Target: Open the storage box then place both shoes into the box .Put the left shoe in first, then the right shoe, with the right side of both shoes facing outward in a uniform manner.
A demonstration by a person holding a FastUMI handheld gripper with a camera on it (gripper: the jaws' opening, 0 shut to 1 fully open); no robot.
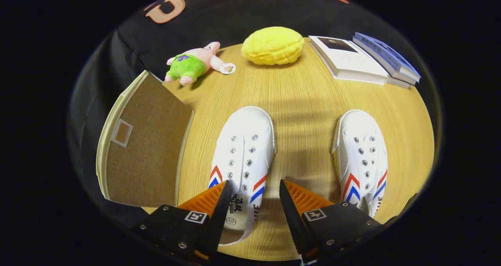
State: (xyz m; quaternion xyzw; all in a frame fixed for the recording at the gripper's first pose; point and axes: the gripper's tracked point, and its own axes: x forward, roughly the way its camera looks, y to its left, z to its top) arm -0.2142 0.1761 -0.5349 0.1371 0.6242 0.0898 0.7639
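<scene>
Leftmost, we see the closed brown storage box [146,148] on the wooden table [305,97], then one white shoe [242,156] partly between our gripper's [254,197] spread, empty fingers, the other shoe [362,156] right.

Fingers [253,191] are spread wide, nothing pinched; the heel of the left shoe [242,160] sits in the gap between them. There's a bare strip of desk [303,113] running forward between that shoe and the right shoe [362,156], so that lane is open. The storage box [145,148] blocks the side next to the left shoe. Farther back, a plush toy [191,64], a yellow bun-shaped cushion [273,45] and stacked books [364,58] line the far edge.
</scene>
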